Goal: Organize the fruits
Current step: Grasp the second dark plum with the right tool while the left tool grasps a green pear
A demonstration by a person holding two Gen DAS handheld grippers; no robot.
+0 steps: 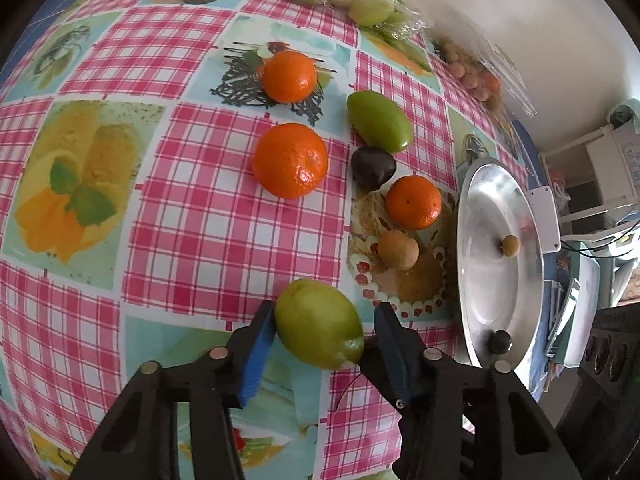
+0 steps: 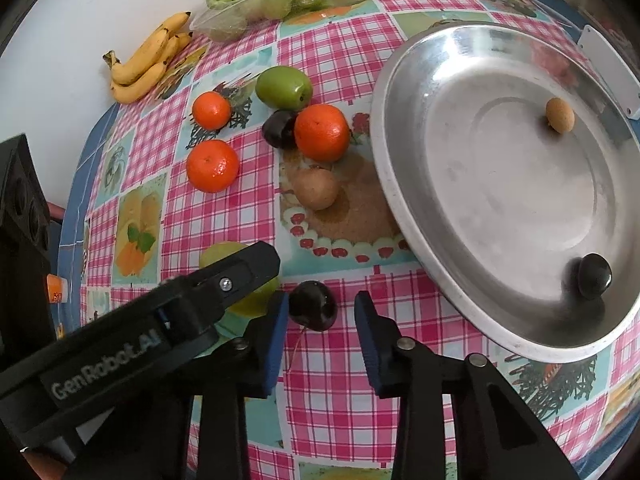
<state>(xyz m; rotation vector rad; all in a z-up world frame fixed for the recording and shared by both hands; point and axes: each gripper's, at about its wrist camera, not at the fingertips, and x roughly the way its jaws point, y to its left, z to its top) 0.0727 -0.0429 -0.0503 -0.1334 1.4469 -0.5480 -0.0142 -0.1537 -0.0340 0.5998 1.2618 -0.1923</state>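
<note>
Currently, pick-up step, both sides. Left gripper (image 1: 320, 340): jaws spread around a green fruit (image 1: 319, 323) on the near cloth (image 1: 168, 240), left pad touching or nearly so, right pad just apart; not yet clamped. Right gripper (image 2: 320, 320): released, a dark cherry (image 2: 313, 305) between its pads, nearer the left one. Tray (image 2: 404, 184): right of the loose fruit, holding one tan fruit (image 2: 560, 114) far, one dark fruit (image 2: 595, 275) near. Next, by judgement: close on each, lift, carry right over the rim
</note>
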